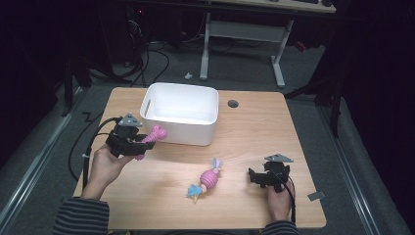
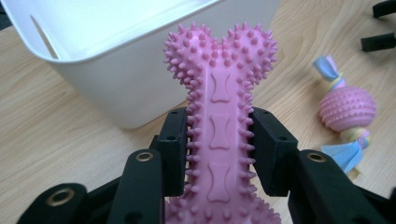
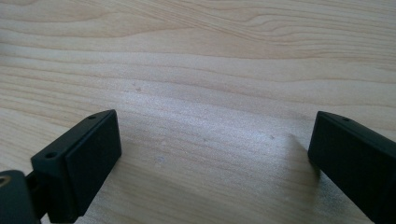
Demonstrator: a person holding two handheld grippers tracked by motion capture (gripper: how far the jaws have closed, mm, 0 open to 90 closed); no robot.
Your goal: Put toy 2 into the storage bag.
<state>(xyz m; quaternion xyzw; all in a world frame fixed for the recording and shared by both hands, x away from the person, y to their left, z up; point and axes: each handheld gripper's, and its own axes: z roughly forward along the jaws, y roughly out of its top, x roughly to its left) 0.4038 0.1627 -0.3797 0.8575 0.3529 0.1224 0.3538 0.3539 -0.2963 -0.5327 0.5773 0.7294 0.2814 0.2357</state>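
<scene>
**Bone toy in left grip, lifted beside the bin**

Bone toy [image 2: 219, 135]: lower end cut off at the bottom edge of the left gripper view, so the full length isn't visible. In the high view the left gripper [image 1: 128, 139] covers most of the shaft; only the knobbed end and a bit of the rear show. Long axis runs straight out along the jaws, knobbed end aimed at the white bin [image 1: 181, 113], near its front wall, apparently clear of it. Left jaws pinch the shaft from both sides, pads pressed into the spikes.

Right gripper [image 1: 264, 177]: well away from the bin, low over the table [image 3: 210, 70], jaws spread wide, nothing between them.

Rope ball toy [image 1: 208, 179]: on the table between the bin and the right gripper, tassel detail hard to read from above.
</scene>
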